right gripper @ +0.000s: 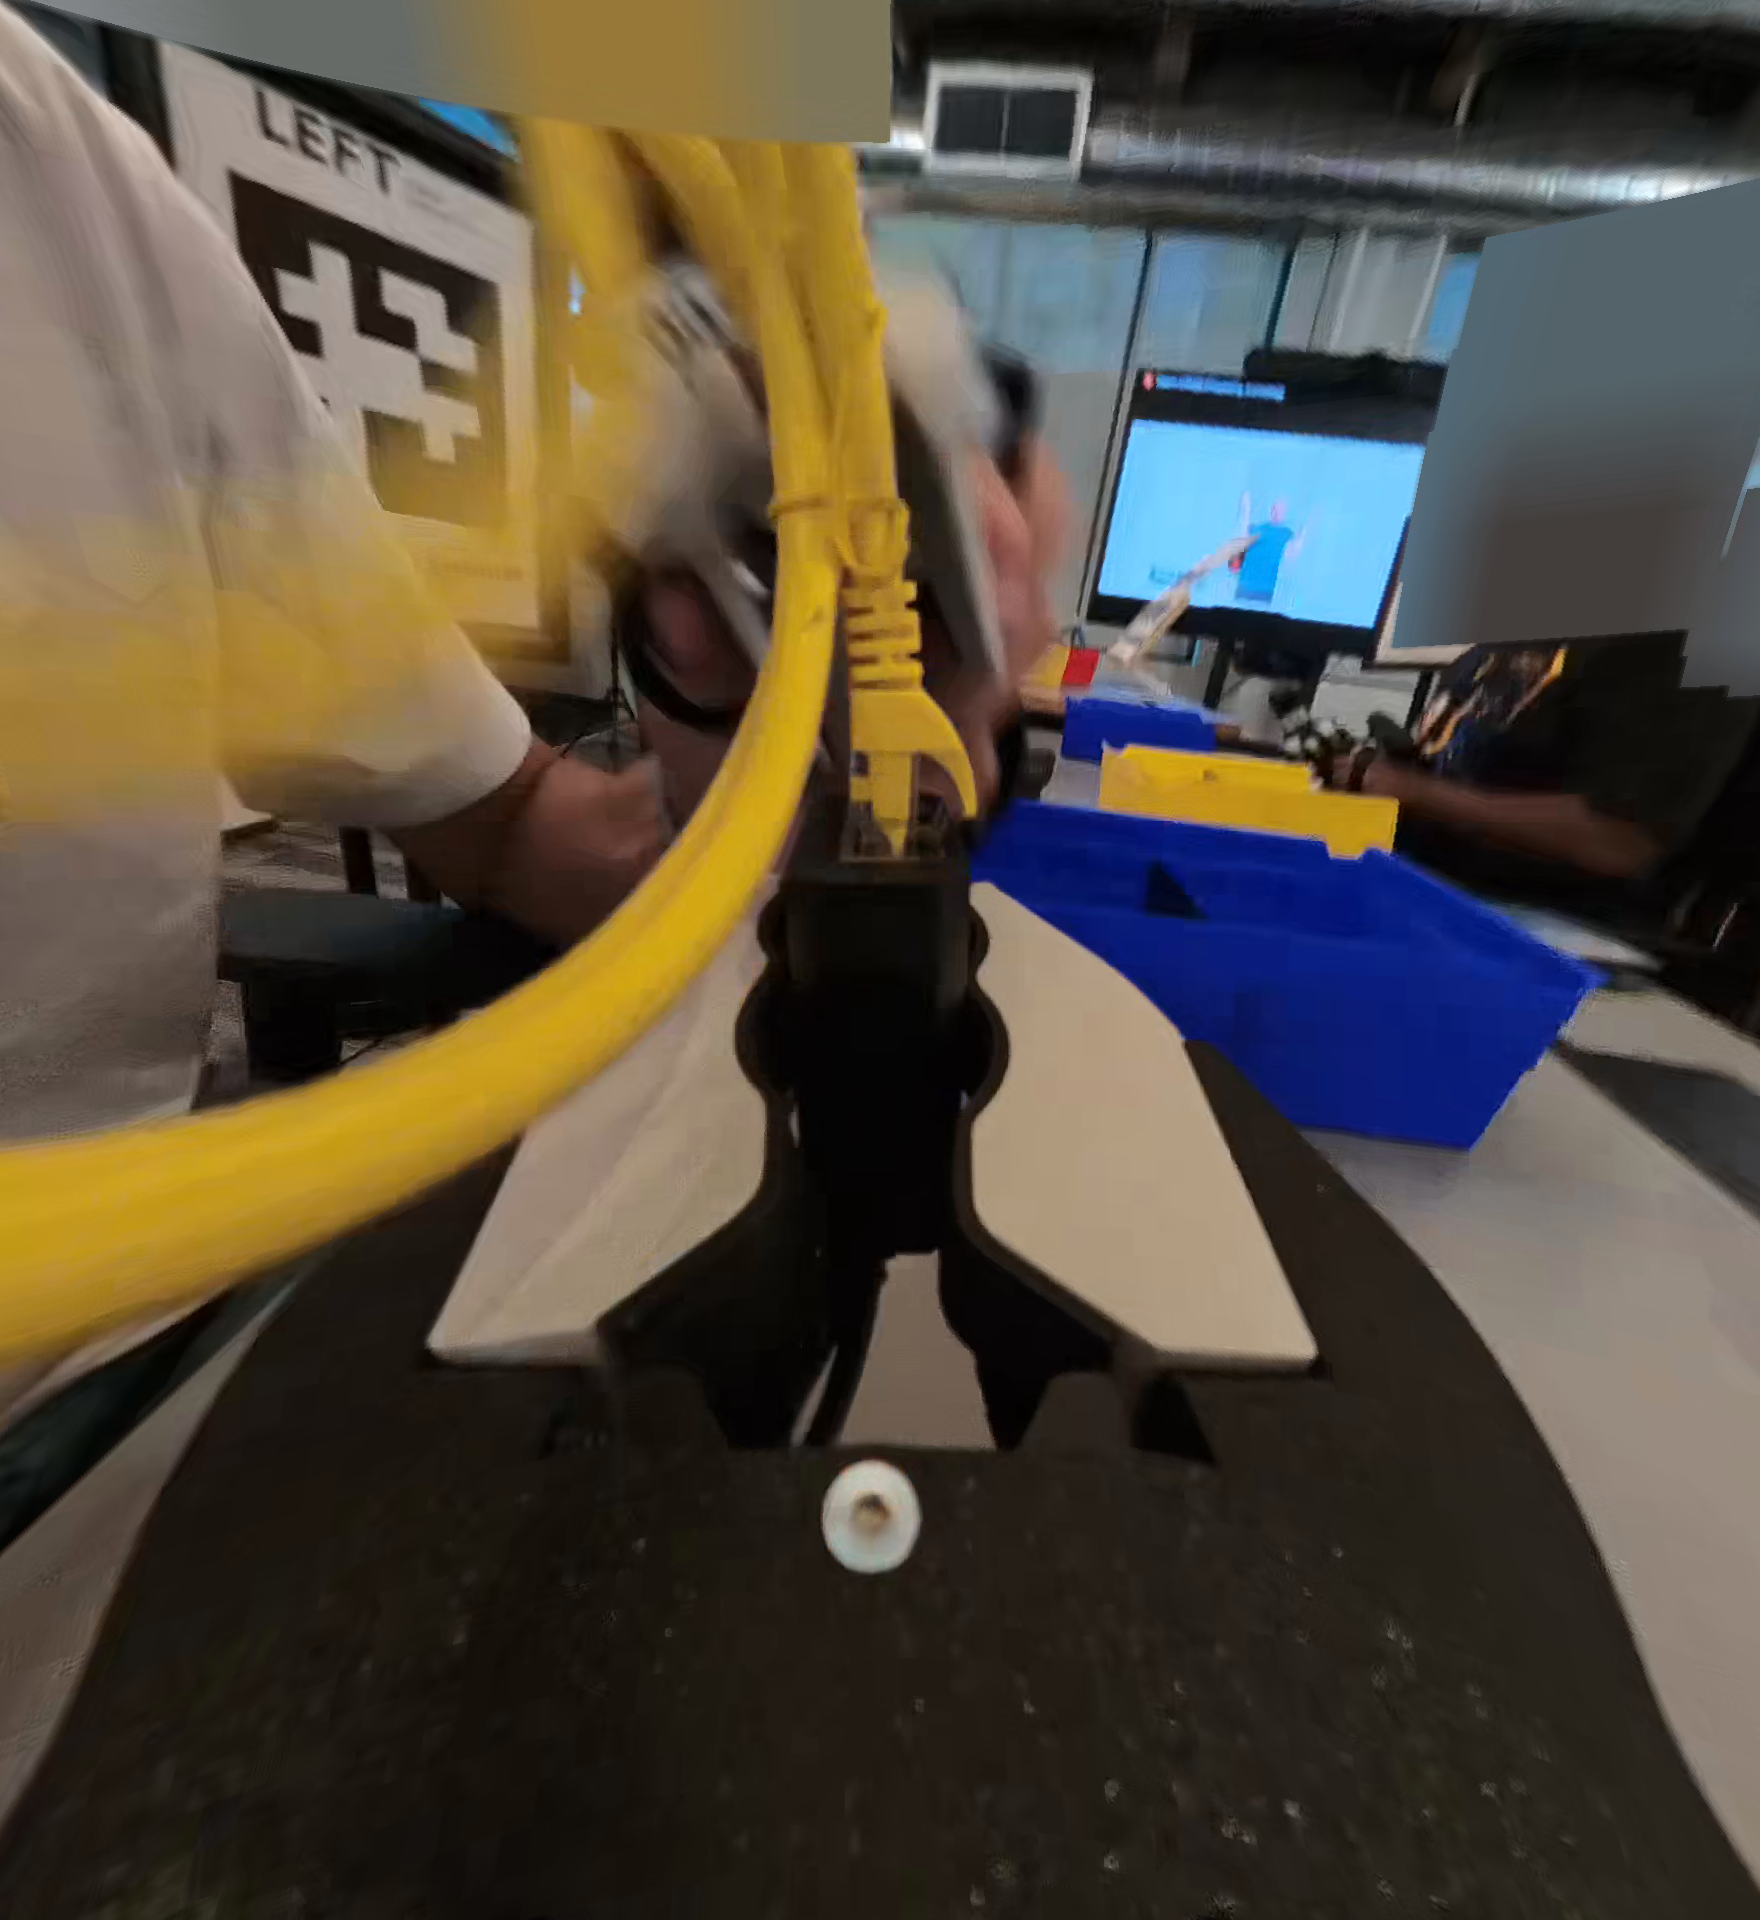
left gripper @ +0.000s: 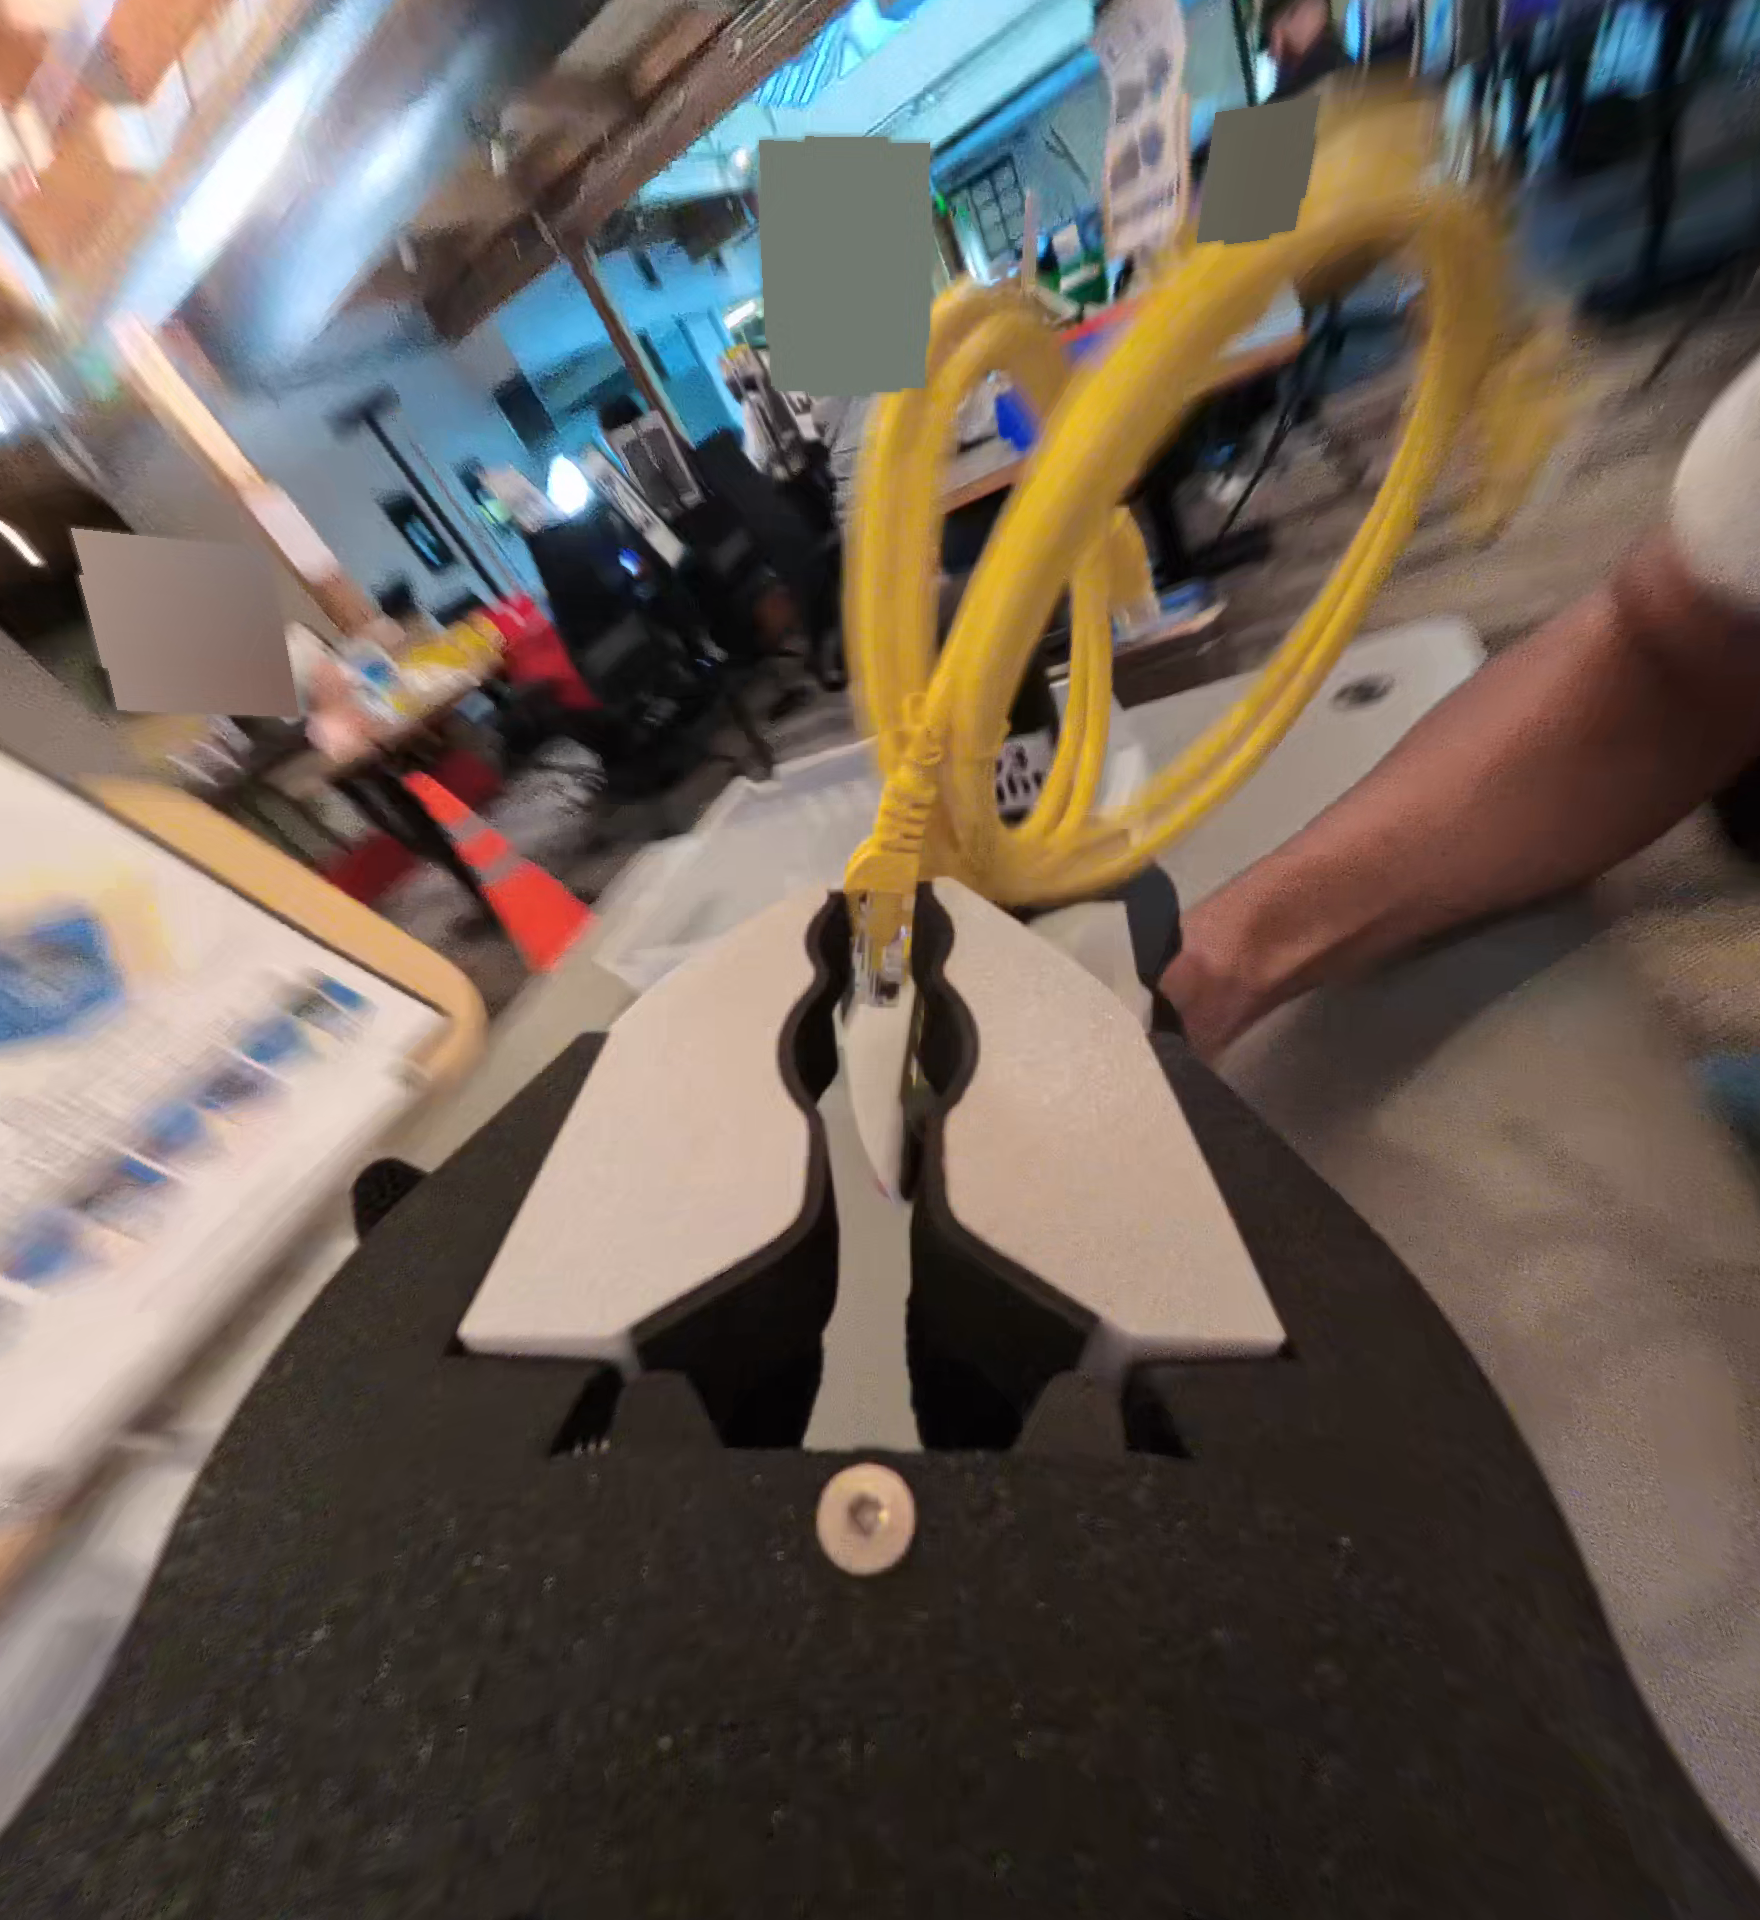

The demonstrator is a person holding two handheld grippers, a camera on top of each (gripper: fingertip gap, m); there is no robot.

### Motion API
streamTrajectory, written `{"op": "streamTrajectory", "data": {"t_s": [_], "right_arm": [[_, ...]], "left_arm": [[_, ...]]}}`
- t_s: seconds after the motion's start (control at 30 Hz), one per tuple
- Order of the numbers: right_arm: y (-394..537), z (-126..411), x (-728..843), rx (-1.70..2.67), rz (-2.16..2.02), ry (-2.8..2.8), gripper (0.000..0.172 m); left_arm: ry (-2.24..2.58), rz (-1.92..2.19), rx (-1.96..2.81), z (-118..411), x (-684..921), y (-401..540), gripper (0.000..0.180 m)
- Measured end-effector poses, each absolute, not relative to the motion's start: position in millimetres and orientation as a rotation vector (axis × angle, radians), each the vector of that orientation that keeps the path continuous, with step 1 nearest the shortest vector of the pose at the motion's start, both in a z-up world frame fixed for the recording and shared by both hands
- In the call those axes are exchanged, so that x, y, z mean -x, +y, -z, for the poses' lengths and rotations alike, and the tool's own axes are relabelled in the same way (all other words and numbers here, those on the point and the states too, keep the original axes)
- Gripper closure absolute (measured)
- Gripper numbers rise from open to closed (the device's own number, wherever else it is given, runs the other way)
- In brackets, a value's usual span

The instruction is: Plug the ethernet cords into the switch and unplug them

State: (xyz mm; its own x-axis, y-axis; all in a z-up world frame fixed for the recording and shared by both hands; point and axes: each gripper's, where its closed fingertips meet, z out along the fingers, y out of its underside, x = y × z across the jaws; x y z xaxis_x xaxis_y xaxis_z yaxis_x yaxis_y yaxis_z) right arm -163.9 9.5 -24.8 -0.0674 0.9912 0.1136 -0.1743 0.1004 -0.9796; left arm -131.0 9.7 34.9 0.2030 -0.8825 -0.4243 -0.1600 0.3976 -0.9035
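— Where is the plug?

— Our left gripper (left gripper: 881, 951) pinches the clear plug (left gripper: 878, 961) of the yellow cord (left gripper: 969, 582), long axis along the fingers.

— And the switch?

— Our right gripper (right gripper: 871, 904) clamps the black switch (right gripper: 871, 997). A yellow connector (right gripper: 886, 717) stands in its port, pointing away from us.

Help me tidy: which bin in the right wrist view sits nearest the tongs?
The large blue bin, beside the tongs; the yellow bin and smaller blue bin stand behind it.
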Motion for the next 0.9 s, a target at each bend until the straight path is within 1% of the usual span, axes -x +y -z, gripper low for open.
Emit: {"op": "streamTrajectory", "data": {"t_s": [0.03,0.1,0.27,0.3,0.4,0.47,0.67,0.77,0.9], "right_arm": [[12,21,165,0.987,-1.222,-1.2,0.146],[22,20,161,1.006,-1.187,-1.182,0.145],[47,23,151,1.084,-1.058,-1.101,0.146],[53,23,149,1.101,-1.037,-1.075,0.143],[64,19,140,1.138,-1.02,-1.006,0.146],[69,14,134,1.15,-1.018,-0.962,0.146],[59,-6,118,1.137,-0.954,-0.941,0.146],[37,2,113,1.161,-0.921,-0.986,0.147],[12,6,102,1.176,-0.875,-0.998,0.146]], "left_arm": [[1.238,0.803,1.122,-31,137,16,0.169],[1.217,0.834,1.128,-28,144,18,0.169],[1.151,0.98,1.011,-66,167,4,0.168],[1.115,1.003,1.009,-75,177,7,0.168],[0.979,1.059,1.017,-99,206,21,0.168],[0.925,1.018,1.067,-104,219,33,0.168],[0.857,0.85,1.313,-76,229,74,0.168],[0.783,0.87,1.501,-52,230,99,0.168],[0.643,1.027,1.764,2,213,119,0.168]]}}
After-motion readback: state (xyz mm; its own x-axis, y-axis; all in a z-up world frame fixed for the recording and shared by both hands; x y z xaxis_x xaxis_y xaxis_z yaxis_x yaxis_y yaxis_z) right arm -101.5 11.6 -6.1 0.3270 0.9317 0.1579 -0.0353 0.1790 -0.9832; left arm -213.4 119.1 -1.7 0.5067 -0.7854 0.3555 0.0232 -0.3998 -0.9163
